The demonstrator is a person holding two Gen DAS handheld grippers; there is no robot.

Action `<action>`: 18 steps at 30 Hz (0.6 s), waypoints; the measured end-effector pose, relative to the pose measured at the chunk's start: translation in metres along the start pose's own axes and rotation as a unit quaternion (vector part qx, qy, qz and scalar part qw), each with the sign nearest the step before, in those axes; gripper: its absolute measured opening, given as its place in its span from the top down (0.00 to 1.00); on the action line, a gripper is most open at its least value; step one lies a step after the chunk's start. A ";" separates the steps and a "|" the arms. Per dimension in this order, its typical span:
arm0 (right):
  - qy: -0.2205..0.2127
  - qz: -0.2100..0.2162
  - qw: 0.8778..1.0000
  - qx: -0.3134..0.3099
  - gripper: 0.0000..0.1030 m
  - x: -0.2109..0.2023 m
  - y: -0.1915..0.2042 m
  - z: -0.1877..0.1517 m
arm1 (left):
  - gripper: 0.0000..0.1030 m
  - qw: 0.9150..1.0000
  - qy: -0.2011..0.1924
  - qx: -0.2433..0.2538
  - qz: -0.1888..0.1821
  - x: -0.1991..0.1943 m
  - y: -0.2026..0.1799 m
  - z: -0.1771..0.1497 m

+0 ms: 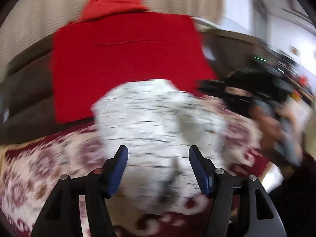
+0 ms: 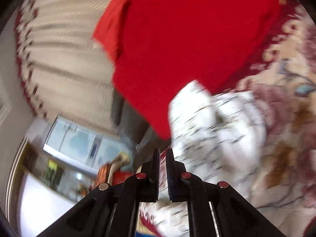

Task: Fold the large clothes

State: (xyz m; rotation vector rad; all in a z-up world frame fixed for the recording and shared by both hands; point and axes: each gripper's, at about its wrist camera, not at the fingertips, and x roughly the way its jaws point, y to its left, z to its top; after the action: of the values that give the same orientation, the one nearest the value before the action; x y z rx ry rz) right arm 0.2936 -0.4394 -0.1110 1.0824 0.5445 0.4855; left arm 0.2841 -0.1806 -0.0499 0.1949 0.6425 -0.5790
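Left tool [image 1: 158, 154] stands with its blue-padded fingers [image 1: 120, 169] spread wide and nothing between them, hovering just above the white garment [image 1: 158, 122]. Right tool [image 2: 163, 158] has its black fingers [image 2: 156, 169] pressed nearly together; a sliver of white and red shows in the narrow gap, but the blur is too heavy to say whether any cloth is caught there.

That white garment, speckled with short dark dashes, lies bunched in a rounded heap on the patterned carpet [image 1: 39, 167], its far edge overlapping the near edge of a red garment [image 1: 126, 59]. The red piece is spread flat and roughly rectangular, of plain matte cloth with a thin seam line across it and a smaller, brighter red flap [image 1: 112, 2] at its far end. The carpet is woven in dark red, cream and brown floral shapes.

From the left wrist view, the right tool's black body [image 1: 256, 90] and the person's hand [image 1: 276, 124] gripping it appear at the right, beside the white heap. The right wrist view alone shows the white garment [image 2: 217, 128] from its other side, a cream ribbed curtain [image 2: 65, 59] with a red-patterned border, a pale window-like panel [image 2: 75, 140] and a clutter of small coloured things [image 2: 106, 175] too smeared to identify.

No writing or label is legible in either view.
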 end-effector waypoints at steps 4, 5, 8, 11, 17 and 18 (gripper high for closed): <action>0.031 0.022 0.996 -0.078 0.91 0.009 0.039 -0.021 | 0.37 0.994 0.064 -0.068 0.053 0.046 0.037 -0.004; 0.044 0.016 0.994 -0.099 0.91 0.013 0.049 -0.027 | 0.37 0.991 0.086 -0.080 0.064 0.060 0.041 -0.009; 0.080 -0.036 0.987 -0.137 0.91 0.027 0.058 -0.045 | 0.37 0.986 0.085 -0.135 0.045 0.070 0.049 -0.025; 0.099 -0.166 0.970 -0.147 0.94 0.040 0.041 -0.062 | 0.36 0.988 0.075 -0.131 0.035 0.067 0.049 -0.032; 0.116 -0.314 0.935 -0.118 0.99 0.028 0.000 -0.085 | 0.36 0.993 0.074 -0.087 0.020 0.078 0.045 -0.048; 0.113 -0.312 0.938 -0.098 0.99 0.025 -0.008 -0.085 | 0.36 0.993 0.073 -0.091 0.013 0.079 0.045 -0.049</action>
State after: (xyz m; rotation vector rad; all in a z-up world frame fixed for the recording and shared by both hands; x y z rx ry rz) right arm 0.2597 -0.3692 -0.1539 0.6147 0.9790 0.0975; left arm 0.3361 -0.1617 -0.1378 0.0745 0.8292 -0.4801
